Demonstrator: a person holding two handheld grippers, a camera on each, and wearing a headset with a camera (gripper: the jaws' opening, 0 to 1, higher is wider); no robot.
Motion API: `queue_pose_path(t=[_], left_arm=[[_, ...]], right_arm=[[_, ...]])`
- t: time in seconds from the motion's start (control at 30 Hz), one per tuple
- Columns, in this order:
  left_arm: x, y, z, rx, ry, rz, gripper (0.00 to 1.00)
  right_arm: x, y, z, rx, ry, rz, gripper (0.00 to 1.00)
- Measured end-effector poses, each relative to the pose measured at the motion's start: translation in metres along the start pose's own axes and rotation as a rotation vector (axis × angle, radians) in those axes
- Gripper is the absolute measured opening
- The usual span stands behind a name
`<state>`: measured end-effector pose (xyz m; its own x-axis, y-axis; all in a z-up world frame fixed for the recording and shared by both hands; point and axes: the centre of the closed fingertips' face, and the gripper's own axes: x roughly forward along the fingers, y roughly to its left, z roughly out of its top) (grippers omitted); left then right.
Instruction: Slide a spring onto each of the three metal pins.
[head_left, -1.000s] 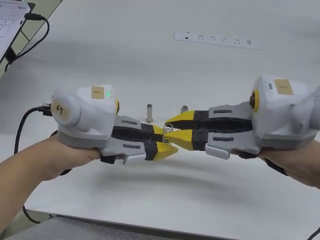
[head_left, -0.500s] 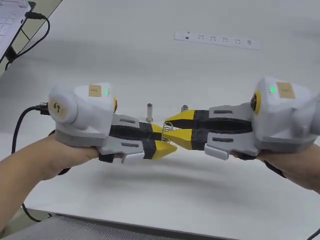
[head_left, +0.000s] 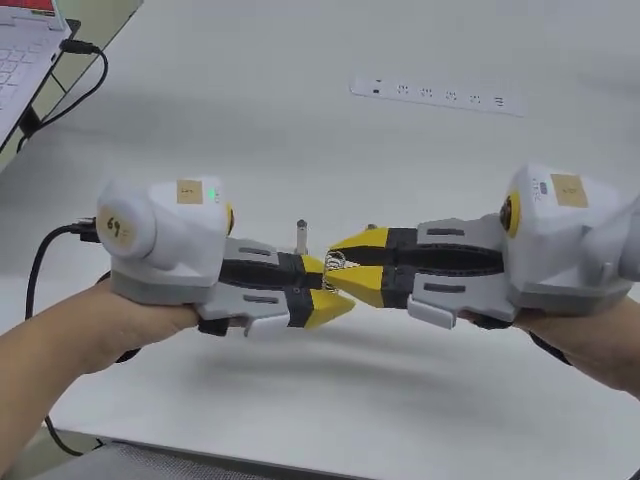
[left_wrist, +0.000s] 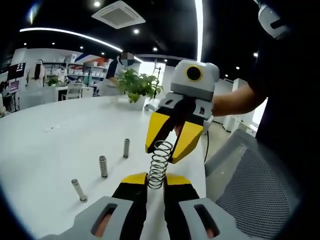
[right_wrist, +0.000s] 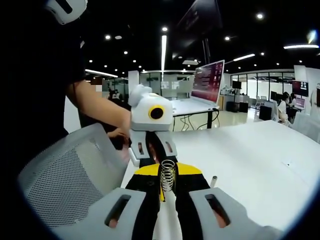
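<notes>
Over the near part of the desk (head_left: 300, 400), the left gripper (left_wrist: 156, 181) and right gripper (right_wrist: 168, 172) meet tip to tip. Each has its jaws closed down on one end of the same spring (left_wrist: 159, 162), which is held off the desk between them. Just beyond stand three pins (left_wrist: 103, 166), two wearing springs and one bare, and a power strip (head_left: 437, 96) lies farther back

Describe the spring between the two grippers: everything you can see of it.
The spring is a bare, silvery wire coil, open-wound and slightly bowed. It is held in the air above the white table, not yet on the bare pin. One end is pinched by the left gripper, the other by the right gripper.
</notes>
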<state>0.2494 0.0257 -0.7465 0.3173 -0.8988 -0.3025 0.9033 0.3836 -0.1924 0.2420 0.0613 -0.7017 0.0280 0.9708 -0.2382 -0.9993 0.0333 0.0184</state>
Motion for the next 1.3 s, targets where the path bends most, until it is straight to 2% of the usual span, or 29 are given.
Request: queue_pose_path(t=[0.3,0.67,0.77,0.87,1.03,1.13,1.3], left_arm=[[0.000,0.002,0.003,-0.009,-0.009,0.006,0.08],[-0.006,0.012,0.001,-0.010,-0.006,0.064,0.26],[-0.009,0.018,-0.004,-0.017,0.013,0.094,0.35],[-0.013,0.024,-0.006,-0.011,0.010,0.130,0.48],[-0.020,0.030,-0.007,-0.014,0.002,0.161,0.54],[-0.023,0.033,-0.008,-0.019,-0.002,0.183,0.61],[-0.029,0.042,-0.010,-0.016,-0.016,0.243,0.81]], right_arm=[[-0.001,-0.004,-0.006,-0.009,0.025,-0.015,0.07],[-0.004,-0.009,-0.004,-0.005,0.017,-0.033,0.08],[-0.005,-0.011,-0.004,-0.006,0.018,-0.040,0.08],[-0.006,-0.012,-0.004,-0.004,0.020,-0.044,0.08],[-0.006,-0.014,-0.005,-0.004,0.023,-0.054,0.08],[-0.006,-0.014,-0.004,0.000,0.020,-0.057,0.08],[-0.006,-0.013,-0.005,-0.004,0.028,-0.061,0.08]])
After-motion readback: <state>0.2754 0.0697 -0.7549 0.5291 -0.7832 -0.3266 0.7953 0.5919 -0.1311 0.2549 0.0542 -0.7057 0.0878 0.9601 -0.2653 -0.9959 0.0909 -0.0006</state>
